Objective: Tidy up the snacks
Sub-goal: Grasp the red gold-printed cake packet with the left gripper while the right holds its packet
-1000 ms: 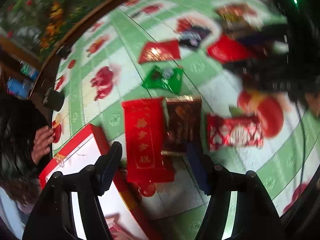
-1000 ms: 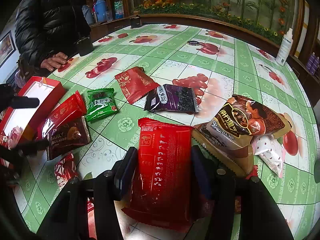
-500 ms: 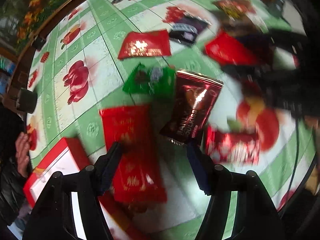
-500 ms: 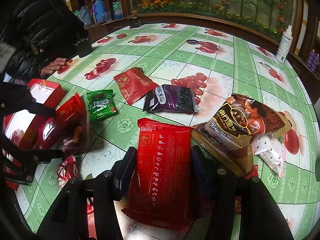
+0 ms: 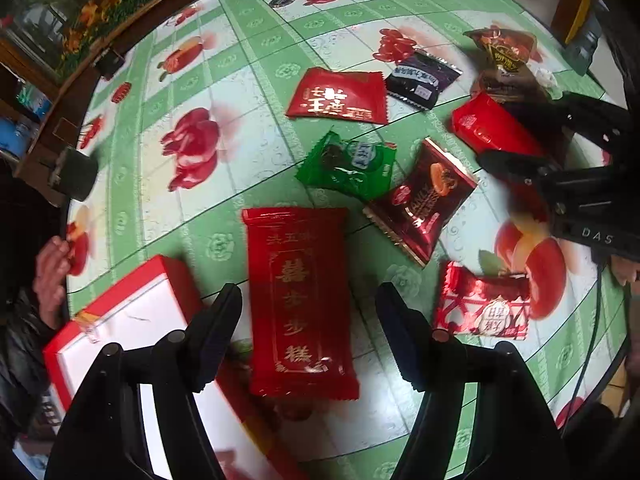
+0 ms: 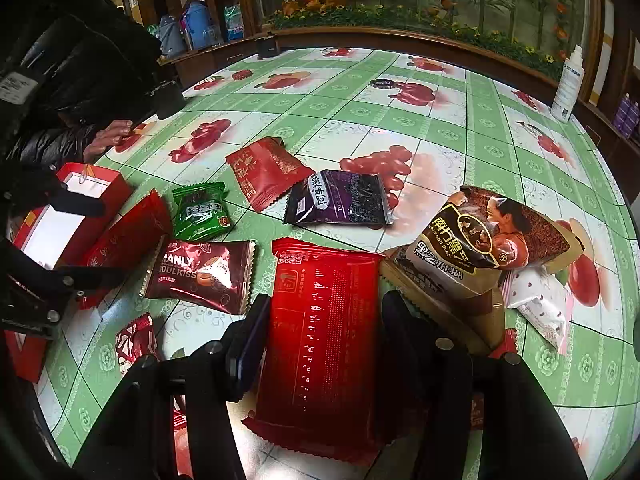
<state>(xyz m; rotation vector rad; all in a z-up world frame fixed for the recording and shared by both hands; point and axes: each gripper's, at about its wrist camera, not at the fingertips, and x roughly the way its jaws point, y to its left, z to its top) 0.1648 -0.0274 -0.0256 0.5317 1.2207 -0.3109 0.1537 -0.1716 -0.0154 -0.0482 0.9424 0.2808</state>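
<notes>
My left gripper [image 5: 308,304] points down at a long red packet with gold characters [image 5: 298,300]. Its open fingers straddle the packet without touching it. An open red box with a white inside [image 5: 120,320] lies just left of it. My right gripper [image 6: 324,332] straddles a wide red packet [image 6: 324,344] that lies flat on the table. Those fingers stand close to its edges and do not squeeze it. In the right wrist view the left gripper [image 6: 112,242] hovers by the red box [image 6: 68,216]. A dark brown Manly packet [image 6: 200,276] lies between the two grippers.
Loose on the green fruit-print tablecloth [image 6: 360,112] are a green packet [image 5: 348,164], a red square packet [image 5: 340,96], a purple packet [image 6: 340,200], brown bags [image 6: 488,248], a white packet [image 6: 540,300] and a red-white candy [image 5: 484,308]. A person's hand [image 6: 108,136] rests at the table edge. A white bottle [image 6: 568,80] stands far right.
The dark brown packet has shifted right, away from the long red packet, and turned. The left gripper has swung so the long red packet sits centred between its fingers. The right gripper is still.
</notes>
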